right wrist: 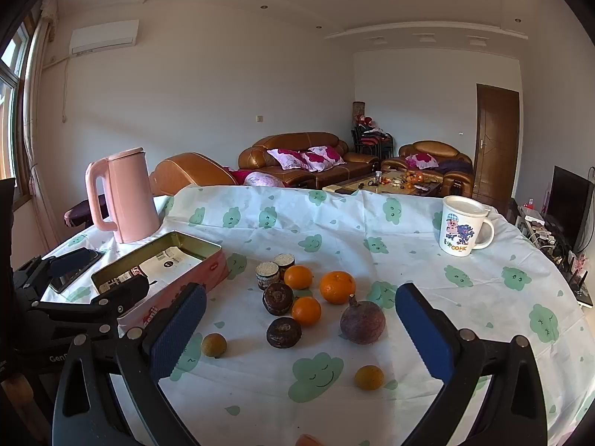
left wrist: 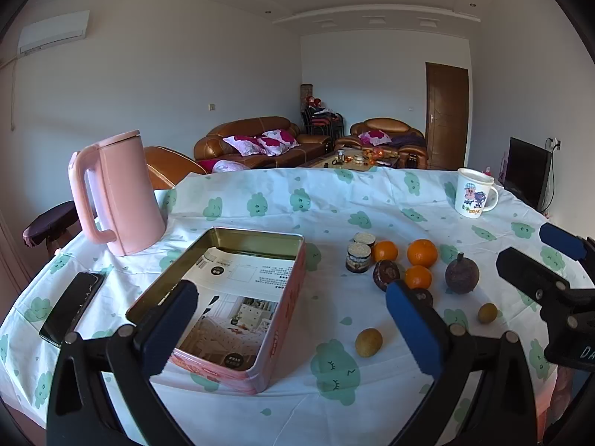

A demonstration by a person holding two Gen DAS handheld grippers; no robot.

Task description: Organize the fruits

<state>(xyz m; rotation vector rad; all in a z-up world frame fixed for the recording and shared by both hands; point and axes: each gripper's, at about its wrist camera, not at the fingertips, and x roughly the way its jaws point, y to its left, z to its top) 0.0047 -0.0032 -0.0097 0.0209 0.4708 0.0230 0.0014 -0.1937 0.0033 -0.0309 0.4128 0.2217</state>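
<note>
Three oranges [right wrist: 337,287], two dark brown fruits [right wrist: 278,298], a purple round fruit [right wrist: 362,319] and two small yellow fruits [right wrist: 214,344] lie loose on the cloud-print tablecloth. My right gripper [right wrist: 301,329] hovers open just in front of this cluster, touching nothing. To the left stands a pink tin [left wrist: 290,290] with a gold inside, holding only a printed card. My left gripper [left wrist: 293,316] is open over the tin's near right part. The fruits [left wrist: 422,252] lie to its right, where the right gripper [left wrist: 546,256] also shows.
Two small jars [right wrist: 267,274] stand right behind the fruits. A pink kettle [left wrist: 119,193] and a black phone [left wrist: 70,308] are left of the tin. A white cartoon mug [right wrist: 461,230] sits far right. An orange bit [right wrist: 310,440] peeks in at the near table edge.
</note>
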